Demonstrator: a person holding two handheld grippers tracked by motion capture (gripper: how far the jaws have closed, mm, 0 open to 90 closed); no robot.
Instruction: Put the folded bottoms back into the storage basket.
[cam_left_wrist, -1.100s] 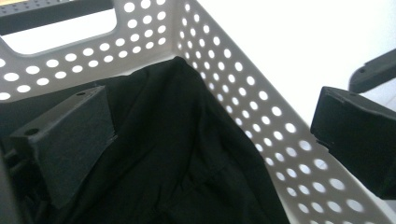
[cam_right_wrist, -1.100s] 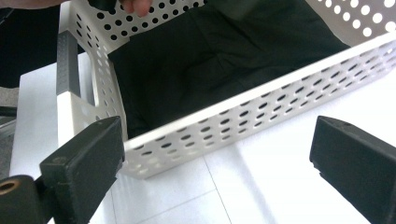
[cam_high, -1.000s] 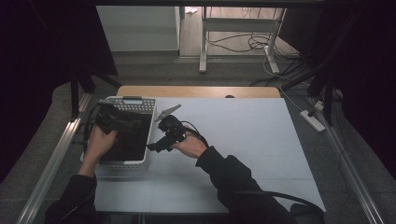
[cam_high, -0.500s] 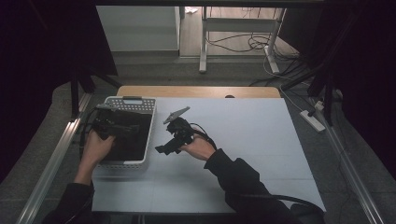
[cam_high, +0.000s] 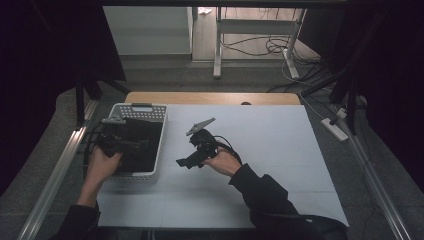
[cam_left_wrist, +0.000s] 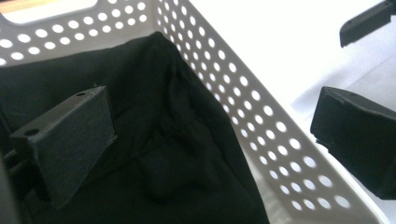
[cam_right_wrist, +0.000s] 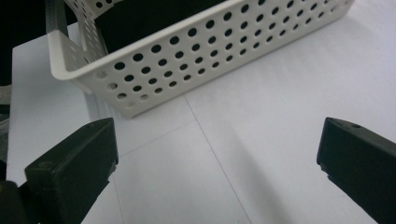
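While left gripper (cam_high: 117, 145) is held over white perforated basket (cam_high: 161, 131), jaws spread wide, one inside and one beyond near wall, nothing clamped. Black cloth (cam_left_wrist: 177, 154) is seen bunched in basket, just below and between jaws. Step judged: reach for cloth; descent and closing on fold called for next. Right gripper (cam_high: 192, 159) is held over white table (cam_high: 280, 150) beside basket, jaws apart, empty.

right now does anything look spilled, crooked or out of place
Nothing stands out. The black cloth lies rumpled inside the white basket, which sits flat on the table. Nothing spilled.
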